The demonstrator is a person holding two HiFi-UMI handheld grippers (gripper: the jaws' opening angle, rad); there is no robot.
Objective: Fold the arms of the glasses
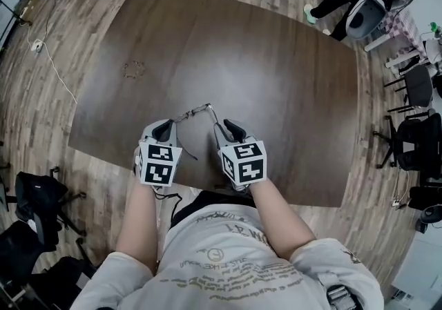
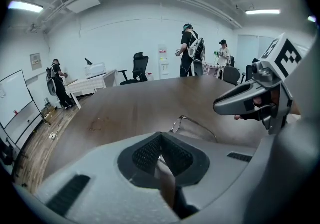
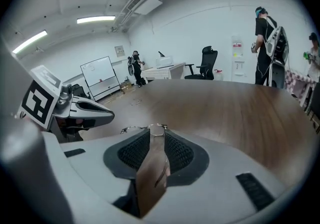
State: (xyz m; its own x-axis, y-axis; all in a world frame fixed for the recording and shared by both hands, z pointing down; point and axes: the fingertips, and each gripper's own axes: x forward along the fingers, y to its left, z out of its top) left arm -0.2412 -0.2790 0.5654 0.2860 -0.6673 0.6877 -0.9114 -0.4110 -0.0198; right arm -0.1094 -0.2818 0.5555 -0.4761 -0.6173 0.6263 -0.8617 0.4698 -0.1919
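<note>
1. The glasses are near the front edge of the tabletop, directly ahead of the person. Their wire frame spans the gap between the two claws.
2. The left claw points forward and down at the left end of the frame. In the left gripper view, the left claw has its pads pressed together at the tips, and a thin pale sliver of the glasses is pinched between them. The rest of the glasses emerges just beyond the tips, and a wire runs off to the right.
3. The right claw sits at the right end of the frame, just beside the left claw. In the right gripper view, the right claw is spread, with bare tabletop visible through the slot between its pads. The glasses lie across its tips, and the pads do not press on them.
4. Each claw is visible in the other's view: the right claw and the left claw.
</note>
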